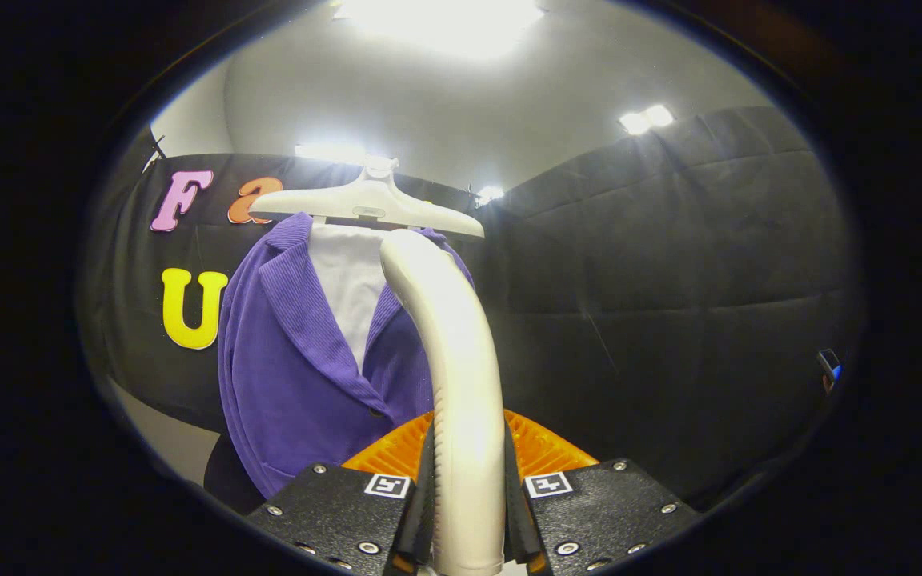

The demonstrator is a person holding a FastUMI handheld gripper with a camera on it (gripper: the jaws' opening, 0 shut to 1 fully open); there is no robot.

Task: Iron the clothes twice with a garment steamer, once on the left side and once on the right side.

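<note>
Black padded cloth walls close the booth, under a pale ceiling with bright lights. Against that backdrop, the garment steamer (453, 352) rises straight up from the gripper (469, 512), whose two fingers are clamped on the lower part of its handle, one on either side, both pressing on it. The gripper points forward and somewhat upward, toward the top of the wall, with the steamer's handle standing nearly upright between the fingers.

The steamer is a smooth, off-white curved wand; its upper end bends over to the left, and a ribbed strip runs down its left edge near the grip. Its head sits just in front of the purple jacket (293, 360), overlapping that garment's right lapel; whether it touches the cloth is hard to judge from this angle.

Just behind the steamer, the jacket is ribbed like corduroy and hangs open over a white shirt (349, 280). Above the steamer's head, both garments hang from a white hanger (365, 204). Beyond the steamer, to its right, the wall is plain dark cloth.
</note>
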